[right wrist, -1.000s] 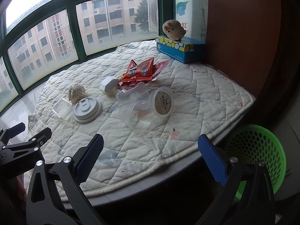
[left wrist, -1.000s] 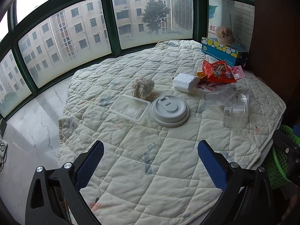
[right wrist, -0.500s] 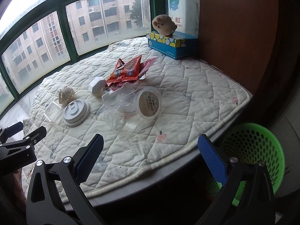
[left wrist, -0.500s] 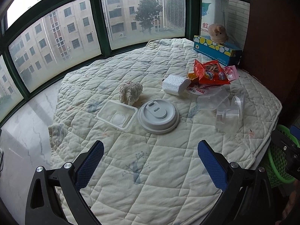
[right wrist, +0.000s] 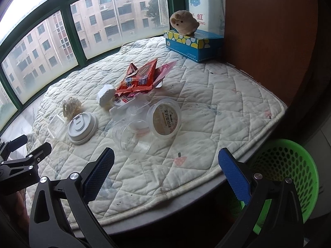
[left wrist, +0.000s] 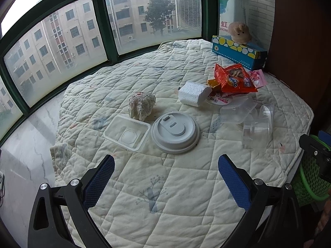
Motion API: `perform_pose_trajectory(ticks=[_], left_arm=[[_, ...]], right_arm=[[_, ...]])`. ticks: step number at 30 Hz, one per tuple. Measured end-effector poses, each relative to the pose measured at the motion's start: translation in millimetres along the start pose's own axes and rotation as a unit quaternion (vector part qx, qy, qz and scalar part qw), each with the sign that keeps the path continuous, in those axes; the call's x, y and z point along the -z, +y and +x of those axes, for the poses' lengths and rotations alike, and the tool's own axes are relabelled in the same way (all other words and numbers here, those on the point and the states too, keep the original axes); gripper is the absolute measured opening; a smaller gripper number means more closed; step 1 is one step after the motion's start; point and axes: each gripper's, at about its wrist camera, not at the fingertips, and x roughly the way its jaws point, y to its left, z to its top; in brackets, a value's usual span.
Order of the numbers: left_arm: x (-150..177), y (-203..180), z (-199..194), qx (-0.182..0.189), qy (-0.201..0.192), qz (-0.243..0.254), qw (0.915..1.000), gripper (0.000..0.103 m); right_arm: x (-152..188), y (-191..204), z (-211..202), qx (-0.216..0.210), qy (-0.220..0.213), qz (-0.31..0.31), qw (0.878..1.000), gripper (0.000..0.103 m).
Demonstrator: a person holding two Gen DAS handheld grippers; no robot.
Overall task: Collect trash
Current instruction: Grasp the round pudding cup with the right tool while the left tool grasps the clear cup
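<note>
Trash lies on a quilted pad (left wrist: 165,186): a grey cup lid (left wrist: 175,132), a clear plastic tray (left wrist: 127,132), crumpled paper (left wrist: 142,105), a white foam block (left wrist: 194,93), an orange snack wrapper (left wrist: 233,79) and clear plastic cups (left wrist: 257,127). My left gripper (left wrist: 165,183) is open and empty, hovering short of the lid. My right gripper (right wrist: 165,175) is open and empty near the pad's front edge, short of the clear cups (right wrist: 144,130) and a labelled cup lid (right wrist: 165,119). The grey lid (right wrist: 82,128) and wrapper (right wrist: 138,79) show there too.
A green mesh basket (right wrist: 285,177) stands on the floor at the right, below the pad's edge. A blue tissue box (right wrist: 193,45) with a plush toy (right wrist: 184,22) sits at the back right by a brown wall. Windows ring the back.
Both grippers have drifted slightly; the left view has shifted so the trash sits a little lower and closer. Both stay open and empty. No trash has moved.
</note>
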Motion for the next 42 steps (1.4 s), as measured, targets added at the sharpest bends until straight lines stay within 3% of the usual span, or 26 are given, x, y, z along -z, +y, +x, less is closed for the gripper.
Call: perform_pose_trajectory(ticks=[8,22,42], left_arm=[[-9.9,4.2,9.6,0.011,0.001,0.000,0.9999,0.097],[-14.9,-5.5,19.3,0.044,0.008,0.008,0.9990,0.097],[-15.1,-43.6,27.5,0.113,0.018,0.034,0.9928,0.097]], right_arm=[[-11.1,-10.4,20.2,-0.011,0.015,0.000,1.000,0.097],[-33.6,-29.1,67.3,-0.072,0.055,0.019,0.996,0.080],[-49.0,-44.3,121.9,-0.137,0.102,0.042,0.984,0.078]])
